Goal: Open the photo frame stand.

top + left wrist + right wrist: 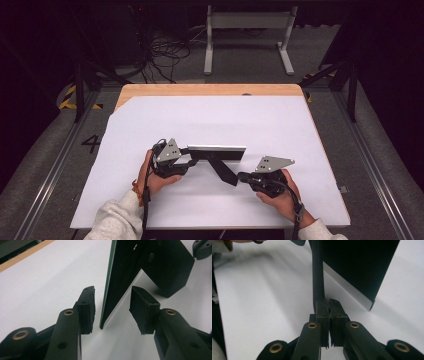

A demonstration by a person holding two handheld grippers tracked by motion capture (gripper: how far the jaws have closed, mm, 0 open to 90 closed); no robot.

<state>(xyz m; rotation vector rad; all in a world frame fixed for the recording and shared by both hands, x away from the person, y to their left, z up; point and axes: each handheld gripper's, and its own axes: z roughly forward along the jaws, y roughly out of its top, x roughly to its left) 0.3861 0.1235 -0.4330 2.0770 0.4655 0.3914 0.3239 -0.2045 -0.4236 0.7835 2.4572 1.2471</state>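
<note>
Our left gripper (112, 312), jaws apart, straddles an upright picture frame (217, 152). Our right gripper (329, 307) is clenched at its stand (226, 171), seemingly steadying it

Left tongs (112, 310) spread wide, upright black frame (125, 277) edge between pads, white table (50, 277)

Bright overhead light, soft shadows, dark surroundings, blurred near jaws.
</note>
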